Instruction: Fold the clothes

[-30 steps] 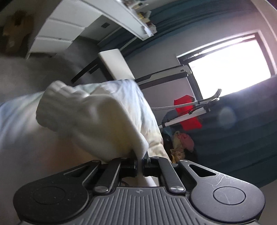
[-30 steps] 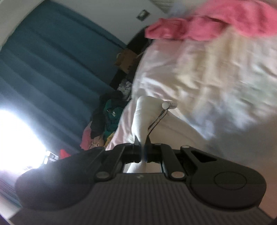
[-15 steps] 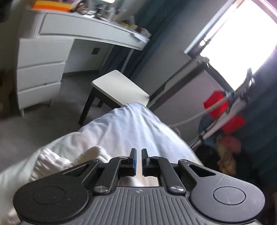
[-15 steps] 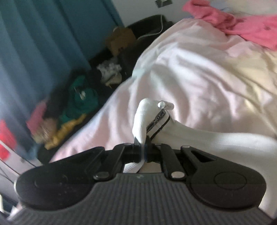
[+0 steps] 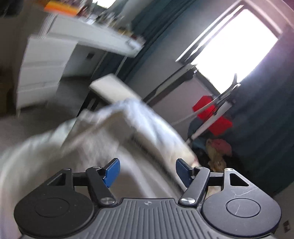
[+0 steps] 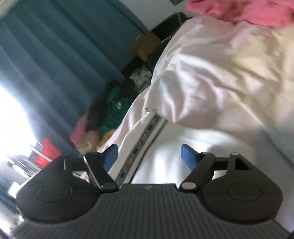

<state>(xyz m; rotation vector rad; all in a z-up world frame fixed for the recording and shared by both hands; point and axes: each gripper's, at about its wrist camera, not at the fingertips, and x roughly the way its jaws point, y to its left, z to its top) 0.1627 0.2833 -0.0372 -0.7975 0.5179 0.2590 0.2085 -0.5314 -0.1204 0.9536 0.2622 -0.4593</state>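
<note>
A white garment with a dark zipper strip (image 6: pixel 145 139) lies on the pale bed cover (image 6: pixel 211 77) just in front of my right gripper (image 6: pixel 148 156), which is open and holds nothing. In the left wrist view the white garment (image 5: pixel 117 132) is blurred and lies ahead of my left gripper (image 5: pixel 147 171), which is open with blue pads (image 5: pixel 112 170) wide apart and empty.
A pink garment (image 6: pixel 242 9) lies at the far end of the bed. A heap of clothes (image 6: pixel 110 110) sits on the floor by the blue curtain (image 6: pixel 55 55). A white desk (image 5: pixel 73 42), a stool (image 5: pixel 112 88) and a red object (image 5: pixel 213 117) stand beyond the bed.
Both grippers have opened. The right one let go of the white garment's zipper edge, which now lies on the bed. The left one, shut half a second ago, is wide open.
</note>
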